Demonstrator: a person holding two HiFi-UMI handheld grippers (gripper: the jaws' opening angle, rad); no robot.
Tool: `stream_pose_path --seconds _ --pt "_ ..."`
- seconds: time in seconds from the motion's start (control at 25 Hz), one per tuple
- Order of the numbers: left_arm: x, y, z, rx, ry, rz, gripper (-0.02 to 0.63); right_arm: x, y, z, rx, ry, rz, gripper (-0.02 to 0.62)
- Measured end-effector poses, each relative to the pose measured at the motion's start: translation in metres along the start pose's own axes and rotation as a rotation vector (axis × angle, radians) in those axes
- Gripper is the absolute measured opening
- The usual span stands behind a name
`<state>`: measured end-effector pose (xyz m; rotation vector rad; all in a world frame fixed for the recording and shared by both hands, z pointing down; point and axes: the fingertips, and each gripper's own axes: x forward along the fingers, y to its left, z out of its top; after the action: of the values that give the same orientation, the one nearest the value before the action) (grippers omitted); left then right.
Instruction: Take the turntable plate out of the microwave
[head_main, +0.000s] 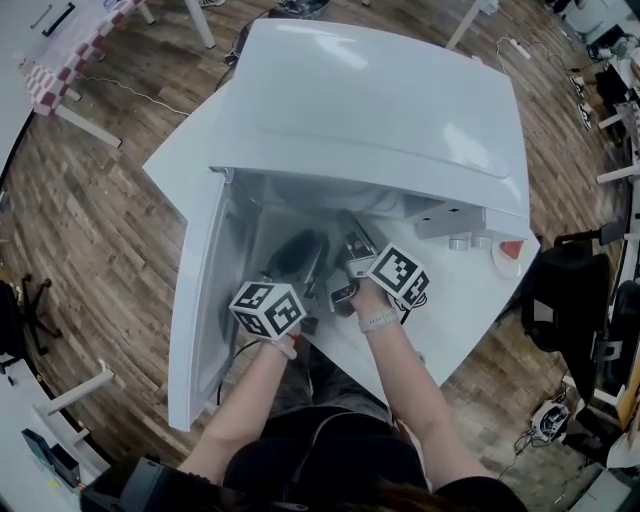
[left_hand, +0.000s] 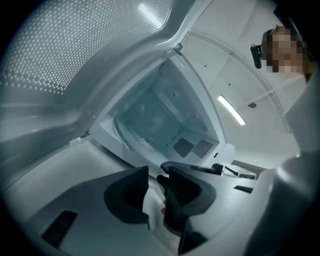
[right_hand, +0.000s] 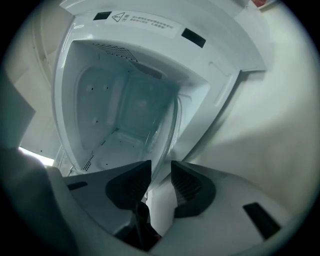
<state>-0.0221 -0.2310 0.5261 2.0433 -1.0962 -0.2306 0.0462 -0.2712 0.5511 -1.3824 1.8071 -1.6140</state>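
The left tool (left_hand: 157, 192) is released and empty at the mouth of the microwave (head_main: 370, 100). The right tool (right_hand: 161, 182) is released too, its jaws apart around the rim of the plate (right_hand: 167, 131).

Checkered cloth (head_main: 60, 55) at upper left; wood floor (head_main: 100, 220) all around.

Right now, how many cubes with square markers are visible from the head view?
2. One cube sits on the left hand-held gripper, the other on the right hand-held gripper; none seems hidden.
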Motion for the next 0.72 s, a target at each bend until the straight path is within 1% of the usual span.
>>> stream_pose_path --seconds 0.08,0.12,0.28,0.44,0.56,0.72 --pt "0.002 0.000 0.000 -0.012 0.007 -0.008 0.118 0.002 -0.001 0.002 0.036 -0.015 0.000 0.130" --pt "0.003 0.001 0.000 -0.032 0.009 -0.012 0.118 0.003 -0.001 0.002 0.056 -0.021 -0.001 0.122" --pt "0.006 0.001 0.004 -0.158 0.010 -0.021 0.118 0.003 0.001 0.002 0.104 -0.037 0.004 0.094" --pt "0.009 0.009 0.003 -0.255 0.009 -0.010 0.118 0.002 0.003 0.002 0.133 -0.048 0.027 0.067" --pt "0.009 0.013 0.002 -0.324 -0.003 -0.021 0.118 0.000 0.002 0.003 0.167 -0.058 0.052 0.058" --pt "0.012 0.015 0.002 -0.373 -0.014 -0.033 0.118 -0.007 -0.001 0.000 0.210 -0.060 0.063 0.052"
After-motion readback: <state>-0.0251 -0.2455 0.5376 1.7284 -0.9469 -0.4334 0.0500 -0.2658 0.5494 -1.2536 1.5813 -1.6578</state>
